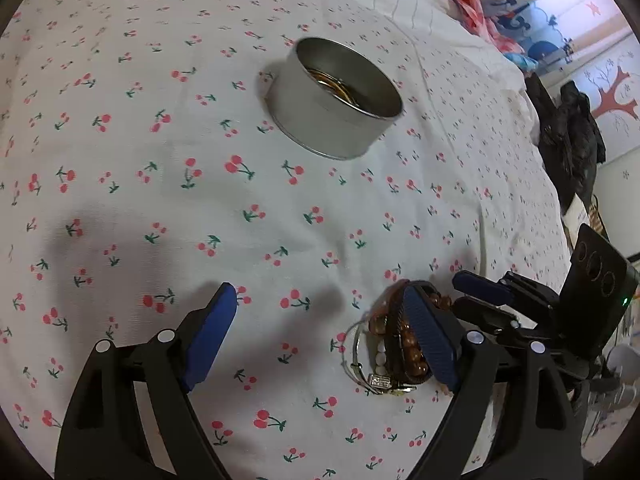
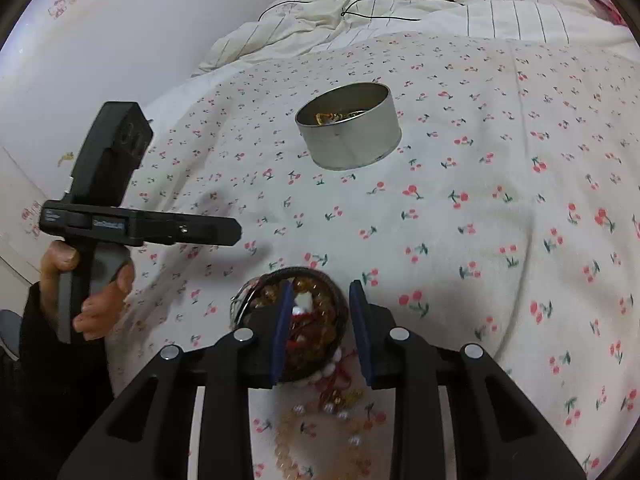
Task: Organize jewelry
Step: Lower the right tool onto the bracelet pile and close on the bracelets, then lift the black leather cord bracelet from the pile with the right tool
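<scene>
A round metal tin (image 1: 338,100) stands open on the cherry-print bedsheet, with gold jewelry at its bottom; it also shows in the right wrist view (image 2: 349,126). A pile of bracelets (image 1: 390,344) with amber beads, white beads and silver bangles lies on the sheet. My left gripper (image 1: 320,296) is open and empty, its right finger over the pile's edge. My right gripper (image 2: 322,294) is open over the bracelet pile (image 2: 304,320), its fingers on either side of the beaded bracelets. A pale bead chain (image 2: 320,436) lies nearer the camera. The right gripper's fingers (image 1: 480,288) appear in the left wrist view.
The cherry-print sheet (image 1: 160,160) covers the bed. A rumpled striped duvet (image 2: 360,20) with a black cord lies at the far side. The left gripper body (image 2: 120,208) and the hand holding it are at the left. Dark clothes (image 1: 568,140) hang beyond the bed edge.
</scene>
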Tool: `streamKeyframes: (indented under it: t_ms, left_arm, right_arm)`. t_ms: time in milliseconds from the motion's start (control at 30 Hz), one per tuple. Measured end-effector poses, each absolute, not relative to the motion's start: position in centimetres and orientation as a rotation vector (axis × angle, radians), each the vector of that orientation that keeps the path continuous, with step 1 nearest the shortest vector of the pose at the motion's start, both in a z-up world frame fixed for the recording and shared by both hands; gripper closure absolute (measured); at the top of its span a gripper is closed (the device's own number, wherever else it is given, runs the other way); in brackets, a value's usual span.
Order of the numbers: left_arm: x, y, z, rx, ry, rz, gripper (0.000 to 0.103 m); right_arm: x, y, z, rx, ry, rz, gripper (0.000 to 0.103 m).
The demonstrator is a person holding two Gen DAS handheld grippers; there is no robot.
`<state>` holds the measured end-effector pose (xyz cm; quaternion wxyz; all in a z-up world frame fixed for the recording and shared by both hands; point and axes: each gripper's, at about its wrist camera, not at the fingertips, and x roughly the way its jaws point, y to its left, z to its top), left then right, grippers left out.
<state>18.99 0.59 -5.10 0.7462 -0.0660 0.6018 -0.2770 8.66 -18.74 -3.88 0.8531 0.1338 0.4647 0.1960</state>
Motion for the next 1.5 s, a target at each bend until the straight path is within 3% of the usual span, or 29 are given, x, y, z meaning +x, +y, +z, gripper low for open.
streamKeyframes:
  t_ms: [167, 267, 400, 600, 900, 1300, 1367, 1400, 1433, 1500]
  left_arm:
    - [19.3, 0.8, -5.1, -0.155, 1.311, -0.584, 0.019]
    - [19.3, 1.1, -4.9, -0.153, 1.308, -0.584, 0.018]
    - [19.3, 1.1, -4.7, -0.144, 1.3, -0.585, 0.017]
    - [19.5, 1.1, -4.9, -0.144, 1.306, -0.568, 0.017]
    - [19.2, 0.7, -5.1, -0.119, 1.305, -0.573, 0.017]
    - [19.3, 0.8, -5.0, -0.12, 1.305, -0.569, 0.017]
    - [19.3, 0.8, -5.0, -0.12, 1.305, -0.572, 0.017]
    - [19.3, 0.9, -4.9, -0.12, 1.304, -0.573, 0.017]
    - [19.2, 0.9, -4.9, -0.12, 1.304, -0.574, 0.017]
    - [19.2, 0.8, -4.9, -0.119, 1.305, -0.577, 0.017]
  right_arm:
    - [10.3, -15.2, -4.5, 0.046, 1.015, 0.373, 0.085]
    - [10.8, -15.2, -5.4, 0.048, 1.044, 0.375, 0.088]
    - [10.2, -16.6, -4.6, 0.107, 1.018, 0.385, 0.103]
    - [9.2, -18.2, -2.5, 0.166, 0.955, 0.398, 0.103]
    - [10.9, -16.4, -5.6, 0.163, 1.07, 0.441, 0.102]
    - [10.5, -17.6, -4.3, 0.19, 1.019, 0.442, 0.102]
    - [10.8, -17.5, -4.9, 0.178, 1.049, 0.434, 0.094]
    - [10.9, -17.4, -5.1, 0.183, 1.053, 0.442, 0.078]
    - [10.9, -17.3, -5.3, 0.185, 1.055, 0.452, 0.047]
    - [10.9, -16.8, -5.7, 0.155, 1.063, 0.446, 0.044]
